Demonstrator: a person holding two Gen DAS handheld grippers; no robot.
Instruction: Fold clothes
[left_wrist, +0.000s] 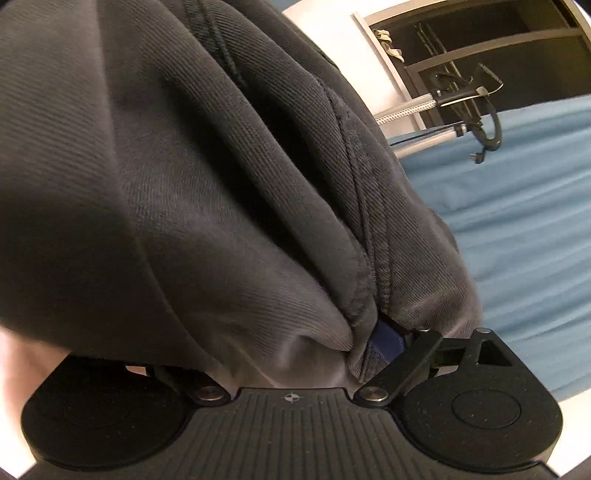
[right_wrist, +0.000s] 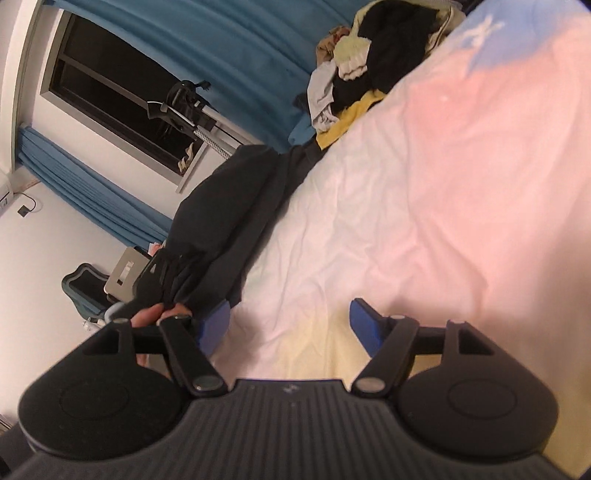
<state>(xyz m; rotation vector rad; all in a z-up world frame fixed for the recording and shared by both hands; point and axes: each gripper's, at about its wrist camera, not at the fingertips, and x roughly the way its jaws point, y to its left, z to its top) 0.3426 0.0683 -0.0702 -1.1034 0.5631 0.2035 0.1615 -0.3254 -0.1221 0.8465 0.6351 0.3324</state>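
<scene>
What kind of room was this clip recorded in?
Most likely a bedroom in a home. A wide bed sheet covers the work surface, a pile of unsorted clothes sits at its far end, and blue curtains hang by a dark window.

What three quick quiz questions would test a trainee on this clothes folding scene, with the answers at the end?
1. True or false: the right tongs are shut on a sock.
2. Where is the pile of unfolded clothes? A: at the far edge of the bed. B: on the floor. C: on a chair.
3. What colour is the garment bunched in the left tongs?

Key: 1 false, they stand open over the bed with nothing between them. 2 A. 3 dark grey.
</scene>
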